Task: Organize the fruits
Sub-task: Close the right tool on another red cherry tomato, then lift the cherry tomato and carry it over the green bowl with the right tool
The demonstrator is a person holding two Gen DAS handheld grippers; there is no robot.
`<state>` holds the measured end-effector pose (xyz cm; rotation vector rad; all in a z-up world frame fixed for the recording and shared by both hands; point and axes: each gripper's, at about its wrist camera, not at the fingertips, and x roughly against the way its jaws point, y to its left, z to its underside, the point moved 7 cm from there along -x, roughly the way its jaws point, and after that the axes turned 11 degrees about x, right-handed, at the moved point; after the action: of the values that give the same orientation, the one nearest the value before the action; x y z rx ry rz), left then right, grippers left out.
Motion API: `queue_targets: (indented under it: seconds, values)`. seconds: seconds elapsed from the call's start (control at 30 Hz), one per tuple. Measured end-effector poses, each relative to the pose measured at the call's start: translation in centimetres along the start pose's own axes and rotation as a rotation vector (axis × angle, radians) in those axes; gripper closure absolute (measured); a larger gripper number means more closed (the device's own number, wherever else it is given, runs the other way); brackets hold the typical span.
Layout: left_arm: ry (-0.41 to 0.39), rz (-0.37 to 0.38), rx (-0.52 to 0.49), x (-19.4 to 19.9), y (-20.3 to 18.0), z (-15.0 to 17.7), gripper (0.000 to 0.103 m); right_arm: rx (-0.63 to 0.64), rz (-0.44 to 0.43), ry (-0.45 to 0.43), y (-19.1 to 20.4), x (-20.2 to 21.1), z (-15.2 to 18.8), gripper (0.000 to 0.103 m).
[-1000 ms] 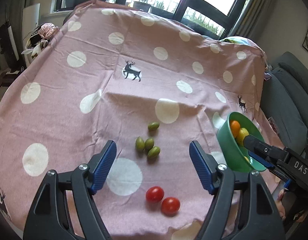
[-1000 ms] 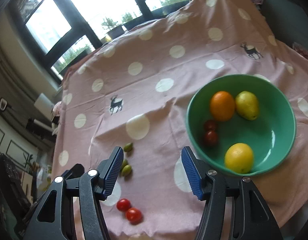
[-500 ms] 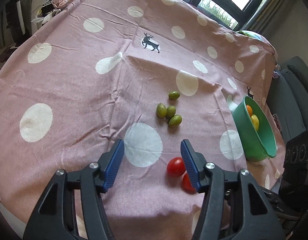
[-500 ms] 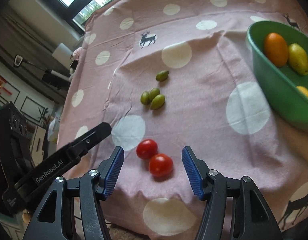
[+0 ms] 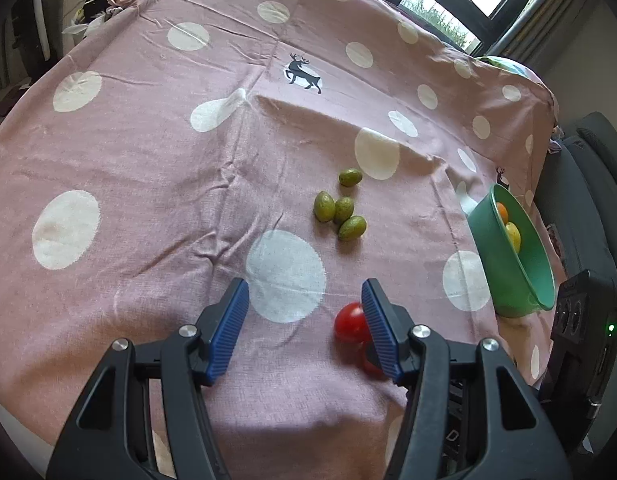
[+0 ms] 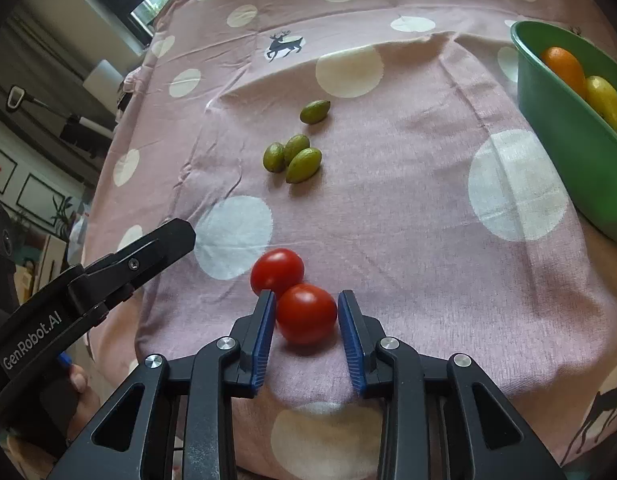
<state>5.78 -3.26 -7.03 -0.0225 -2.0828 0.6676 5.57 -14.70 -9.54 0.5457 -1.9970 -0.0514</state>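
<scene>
Two red tomatoes lie touching near the front edge of the pink dotted cloth. My right gripper [image 6: 307, 320] is closing on the nearer tomato [image 6: 306, 314], which rests on the cloth with the blue pads against its sides. The other tomato [image 6: 277, 271] sits just beyond it. My left gripper [image 5: 304, 320] hovers open with nothing between its fingers. Beside its right finger is a tomato [image 5: 347, 322], and that finger hides most of the second one. Several green oval fruits [image 6: 294, 156] lie mid-cloth. A green bowl [image 6: 568, 148] at the right holds an orange [image 6: 562, 64] and a yellow fruit [image 6: 606, 100].
A finger of the left gripper [image 6: 168, 240] reaches in from the left, close to the tomatoes. The cloth's front edge drops off just below both grippers. The bowl [image 5: 508, 280] stands near the cloth's right edge, with a grey sofa [image 5: 588, 184] beyond it.
My right gripper swung from above the bowl down to the tomatoes, and its jaws narrowed around the nearer one. My left gripper sank a little and its jaws narrowed.
</scene>
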Motion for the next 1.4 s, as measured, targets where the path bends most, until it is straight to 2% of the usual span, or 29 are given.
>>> queue_targets:
  seconds: [0.23,0.5,0.67,0.93,1.07,1.1,1.33,1.4]
  values:
    - [0.012,0.002,-0.036,-0.4,-1.1,0.5,0.045,-0.041,0.030,-0.029,-1.2,0.5,-0.2,0.070]
    - [0.061,0.012,-0.091,-1.7,-2.9,2.0,0.045,-0.176,0.113,-0.136,-5.5,3.0,-0.5,0.070]
    - [0.108,0.006,-0.148,-3.2,-4.0,3.4,0.045,-0.195,0.140,-0.134,-6.4,2.9,-0.4,0.070]
    - [0.156,-0.052,-0.177,-5.1,-3.8,4.4,0.062,-0.205,0.156,-0.124,-7.0,2.7,-0.2,0.070]
    - [0.142,-0.054,-0.192,-5.2,-3.8,4.3,0.069,-0.205,0.165,-0.122,-7.2,2.7,-0.2,0.070]
    - [0.142,-0.051,-0.189,-5.3,-3.8,4.2,0.074,-0.208,0.165,-0.122,-7.2,2.7,-0.2,0.070]
    - [0.142,-0.032,-0.165,-5.1,-3.7,4.1,0.073,-0.209,0.164,-0.123,-7.2,2.6,-0.2,0.070]
    - [0.121,-0.029,-0.168,-4.6,-3.9,3.9,0.073,-0.211,0.160,-0.125,-7.2,2.7,-0.2,0.070]
